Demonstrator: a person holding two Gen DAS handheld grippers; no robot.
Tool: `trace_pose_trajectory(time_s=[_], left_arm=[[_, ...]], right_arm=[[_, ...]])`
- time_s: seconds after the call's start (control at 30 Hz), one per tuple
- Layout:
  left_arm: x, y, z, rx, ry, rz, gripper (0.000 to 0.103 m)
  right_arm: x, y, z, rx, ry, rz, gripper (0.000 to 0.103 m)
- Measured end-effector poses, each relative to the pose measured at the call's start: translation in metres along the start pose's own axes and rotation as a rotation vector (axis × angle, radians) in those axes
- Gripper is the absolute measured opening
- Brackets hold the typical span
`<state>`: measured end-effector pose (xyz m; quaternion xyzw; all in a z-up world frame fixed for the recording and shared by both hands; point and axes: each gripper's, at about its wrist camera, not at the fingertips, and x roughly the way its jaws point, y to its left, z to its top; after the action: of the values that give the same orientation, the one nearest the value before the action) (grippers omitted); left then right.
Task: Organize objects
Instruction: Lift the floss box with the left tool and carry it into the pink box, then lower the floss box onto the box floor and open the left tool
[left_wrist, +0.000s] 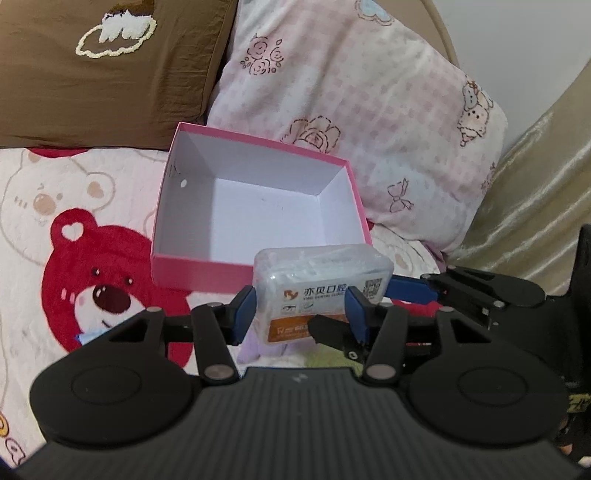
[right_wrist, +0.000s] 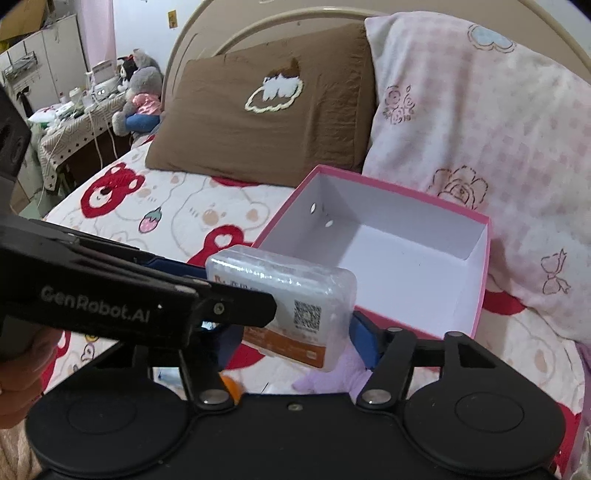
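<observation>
beyond the bed, only the right wrist view shows plush toys (right_wrist: 138, 92).

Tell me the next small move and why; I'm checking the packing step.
Probably carry the clear plastic floss-pick case with the orange label forward over the open pink cardboard box and lower it in. The left tool pinches the case just short of the box's near wall, and the white interior holds nothing.
</observation>
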<state>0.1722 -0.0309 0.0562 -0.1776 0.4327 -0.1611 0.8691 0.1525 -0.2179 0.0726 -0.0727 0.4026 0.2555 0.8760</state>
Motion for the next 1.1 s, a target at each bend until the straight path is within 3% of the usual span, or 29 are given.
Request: trace_pose_trajectory(time_s=[0.17, 0.43, 0.6, 1.1], left_arm=[[0.023, 0.003, 0.018, 0.040, -0.006, 0.014, 0.051], [0.091, 0.015, 0.047, -0.006, 0.075, -0.005, 0.051], [0.128, 0.014, 0.061, -0.017, 0.107, 0.029, 0.051], [0.213, 0.045, 0.075, -0.071, 0.163, 0.074, 0.050]], right_arm=[[0.015, -0.017, 0.010, 0.036, -0.021, 0.003, 0.061], [0.053, -0.058, 0.019, 0.111, 0.005, -0.009, 0.056], [0.080, -0.087, 0.023, 0.148, 0.027, 0.002, 0.055], [0.169, -0.135, 0.028, 0.201, 0.128, 0.020, 0.050]])
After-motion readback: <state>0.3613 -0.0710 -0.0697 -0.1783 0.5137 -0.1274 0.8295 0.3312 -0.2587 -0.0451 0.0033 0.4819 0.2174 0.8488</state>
